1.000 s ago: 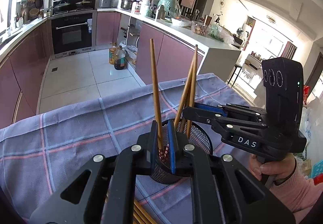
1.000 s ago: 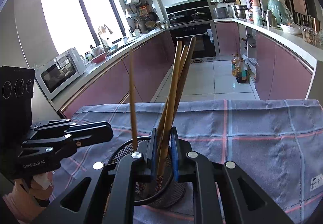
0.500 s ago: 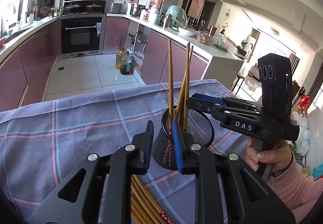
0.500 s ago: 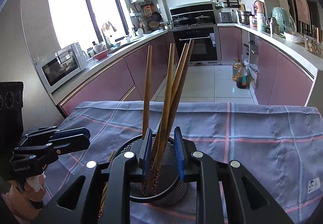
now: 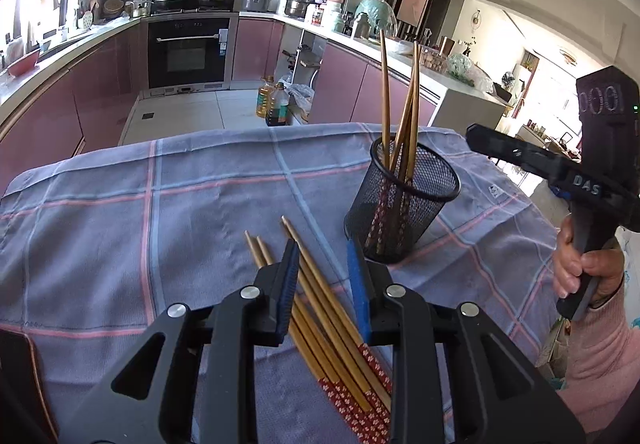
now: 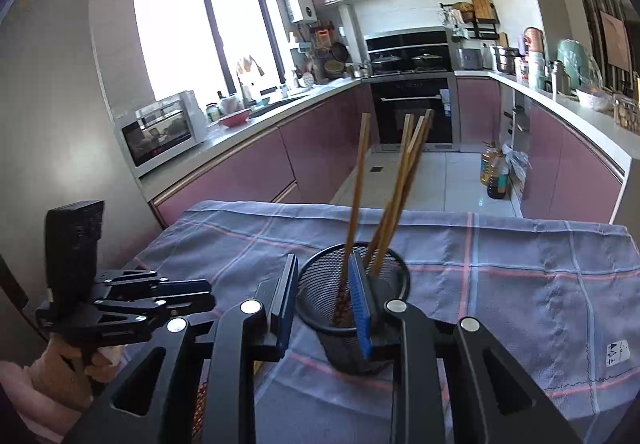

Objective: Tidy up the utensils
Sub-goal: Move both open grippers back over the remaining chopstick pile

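Note:
A black mesh cup (image 5: 400,204) stands on the checked cloth (image 5: 160,224) and holds several wooden chopsticks (image 5: 385,92), tips up. More chopsticks with red patterned ends (image 5: 320,308) lie loose on the cloth, right under my left gripper (image 5: 322,264). Its jaws are opening and grip nothing. In the right wrist view my right gripper (image 6: 322,284) sits just in front of the mesh cup (image 6: 396,272). Its jaws are opening too, with no chopstick (image 6: 360,184) pressed between the pads. Each gripper shows in the other's view: the right gripper (image 5: 540,164) and the left gripper (image 6: 160,296).
The cloth (image 6: 520,284) covers a small table whose far edge drops to the kitchen floor. A hand in a pink sleeve (image 5: 580,268) holds the right gripper's handle at the table's right side. Oil bottles (image 5: 272,104) and cabinets stand beyond.
Both grippers let go of the chopsticks, which now stand in the cup, and their jaws opened. The left gripper drew back and down over the loose chopsticks. The right gripper backed off from the cup.

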